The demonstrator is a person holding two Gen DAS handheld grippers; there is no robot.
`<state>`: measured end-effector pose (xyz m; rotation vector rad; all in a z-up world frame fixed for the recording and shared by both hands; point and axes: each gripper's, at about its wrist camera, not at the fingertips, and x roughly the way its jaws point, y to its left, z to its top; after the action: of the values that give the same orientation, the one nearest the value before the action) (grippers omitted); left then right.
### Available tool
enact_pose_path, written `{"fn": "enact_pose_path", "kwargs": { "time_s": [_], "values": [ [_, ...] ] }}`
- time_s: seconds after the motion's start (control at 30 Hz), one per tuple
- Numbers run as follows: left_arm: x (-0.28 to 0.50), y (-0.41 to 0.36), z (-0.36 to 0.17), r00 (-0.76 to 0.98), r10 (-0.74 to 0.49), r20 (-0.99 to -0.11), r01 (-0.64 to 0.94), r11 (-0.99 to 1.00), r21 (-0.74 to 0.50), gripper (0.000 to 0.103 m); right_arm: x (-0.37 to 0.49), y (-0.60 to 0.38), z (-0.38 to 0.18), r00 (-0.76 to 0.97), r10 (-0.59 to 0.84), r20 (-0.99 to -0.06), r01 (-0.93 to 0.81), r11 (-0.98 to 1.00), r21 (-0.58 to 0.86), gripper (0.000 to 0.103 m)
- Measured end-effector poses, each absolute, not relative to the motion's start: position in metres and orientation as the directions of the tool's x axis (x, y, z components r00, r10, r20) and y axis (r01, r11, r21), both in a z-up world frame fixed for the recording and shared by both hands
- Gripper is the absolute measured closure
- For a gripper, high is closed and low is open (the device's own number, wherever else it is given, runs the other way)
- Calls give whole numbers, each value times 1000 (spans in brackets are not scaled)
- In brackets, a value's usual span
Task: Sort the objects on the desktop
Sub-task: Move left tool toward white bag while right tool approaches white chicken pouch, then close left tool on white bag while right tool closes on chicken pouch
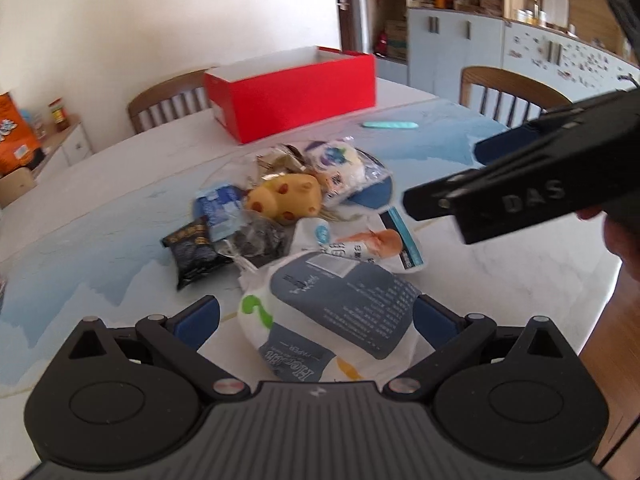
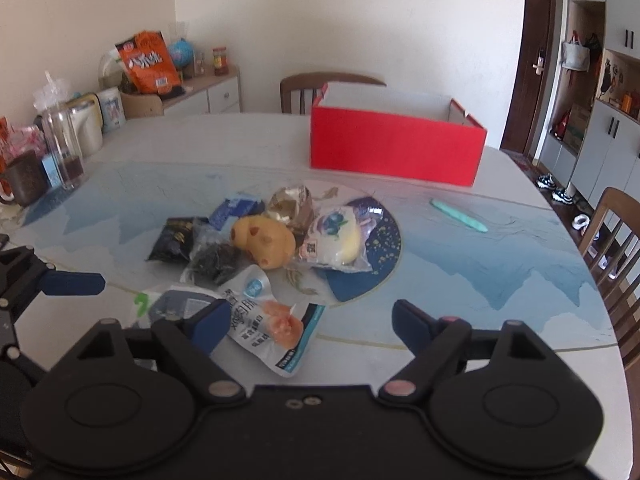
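- Your left gripper (image 1: 316, 314) is spread wide, its two blue pads on either side of one white tissue pack (image 1: 332, 308) with a grey label; whether the pads touch it is unclear.
- Your right gripper (image 2: 310, 318) is also spread wide and grips nothing; one white pouch (image 2: 264, 320) with an orange picture lies on the table (image 2: 500, 280) just under its left finger.
- Just beyond the tissue pack, the pile holds one black snack packet (image 1: 192, 250), one clear bag of dark contents (image 1: 256, 238) and one blue-and-white sachet (image 1: 220, 208), all lying close together.
- In the middle of the pile sits one yellow toy (image 1: 286, 196) with red spots, touching one clear-wrapped bun (image 1: 340, 168) with a blue label on its right.
- Behind the toy lies one crinkled gold-brown wrapper (image 2: 290, 204).
- One mint-green pen (image 2: 458, 220) lies alone, well apart from the pile, towards the right.
- At the far side of the table stands one open red box (image 2: 396, 148).
- Two wooden chairs (image 1: 168, 100) show behind the table in the left view.
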<state>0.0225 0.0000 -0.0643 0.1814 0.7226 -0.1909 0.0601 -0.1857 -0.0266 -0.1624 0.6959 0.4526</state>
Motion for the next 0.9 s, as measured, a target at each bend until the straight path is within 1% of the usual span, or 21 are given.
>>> {"fn": "enact_pose_path", "kwargs": {
  "time_s": [0.13,0.27,0.33,0.43,0.57,0.6,0.63,0.67,0.77,0.83,0.9],
  "values": [
    [29,1,-69,727,-145,-671,275,957,91,0,72,-179,-37,658,329,-677,-447,894,-1,18],
    [27,-13,-75,728,-171,-664,364,917,163,0,83,-175,-48,636,317,-703,-440,898,7,20],
    [27,-17,-82,717,-185,-672,390,905,167,0,87,-173,-53,628,314,-712,-439,898,9,21],
    [32,-16,-91,703,-185,-687,391,907,155,0,92,-169,-61,612,309,-728,-439,898,12,22],
    [35,-12,-98,698,-189,-691,394,907,151,0,99,-162,-73,589,299,-751,-443,897,9,29],
    [36,-11,-98,698,-192,-690,396,906,148,1,100,-161,-76,585,296,-755,-443,896,8,31],
    [37,-9,-98,702,-192,-686,395,906,150,7,102,-160,-78,579,296,-759,-444,896,11,35],
    [37,-9,-98,704,-185,-685,392,906,158,9,104,-158,-80,573,299,-763,-446,895,16,38],
    [39,-5,-97,699,-197,-688,396,907,142,15,108,-156,-84,553,321,-769,-459,887,40,41],
    [38,-3,-94,696,-197,-691,392,910,135,22,110,-155,-85,545,341,-766,-469,881,58,41],
    [39,1,-92,687,-199,-699,389,913,122,26,112,-154,-86,533,358,-766,-477,876,77,41]
  ]
}}
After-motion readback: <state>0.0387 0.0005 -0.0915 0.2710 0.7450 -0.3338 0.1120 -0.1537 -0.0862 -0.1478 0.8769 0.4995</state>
